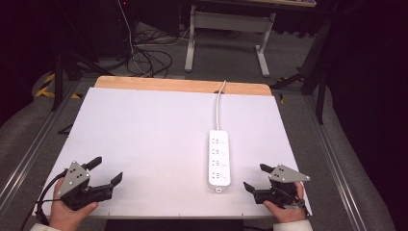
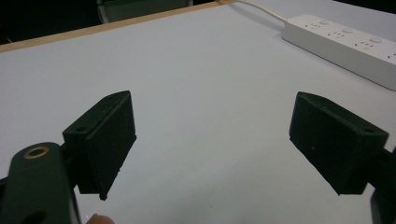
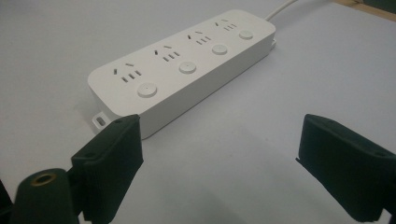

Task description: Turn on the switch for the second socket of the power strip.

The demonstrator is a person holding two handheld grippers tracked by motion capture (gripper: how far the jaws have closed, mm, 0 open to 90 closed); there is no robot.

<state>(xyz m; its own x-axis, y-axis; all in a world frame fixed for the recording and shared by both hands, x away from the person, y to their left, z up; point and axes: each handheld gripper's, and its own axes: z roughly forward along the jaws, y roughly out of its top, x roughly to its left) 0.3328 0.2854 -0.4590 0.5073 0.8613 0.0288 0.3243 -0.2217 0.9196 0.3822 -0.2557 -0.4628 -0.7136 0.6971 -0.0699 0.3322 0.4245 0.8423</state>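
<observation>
A white power strip (image 1: 219, 159) with several sockets and round buttons lies flat on the white table top (image 1: 144, 139), its white cable (image 1: 219, 108) running to the far edge. My right gripper (image 1: 255, 177) rests near the front right corner, just right of the strip's near end, jaws open and empty. In the right gripper view the power strip (image 3: 187, 65) lies just beyond the left jaw of my right gripper (image 3: 219, 163). At the front left corner my left gripper (image 1: 107, 171) is open and empty. The left gripper view has the power strip (image 2: 345, 44) far off to the upper right of the left gripper (image 2: 212, 149).
A wooden strip (image 1: 183, 85) borders the table's far edge. Beyond it stand a desk frame (image 1: 226, 33) and loose cables (image 1: 149, 60) on the floor. Metal rails (image 1: 29, 154) run along both sides of the table.
</observation>
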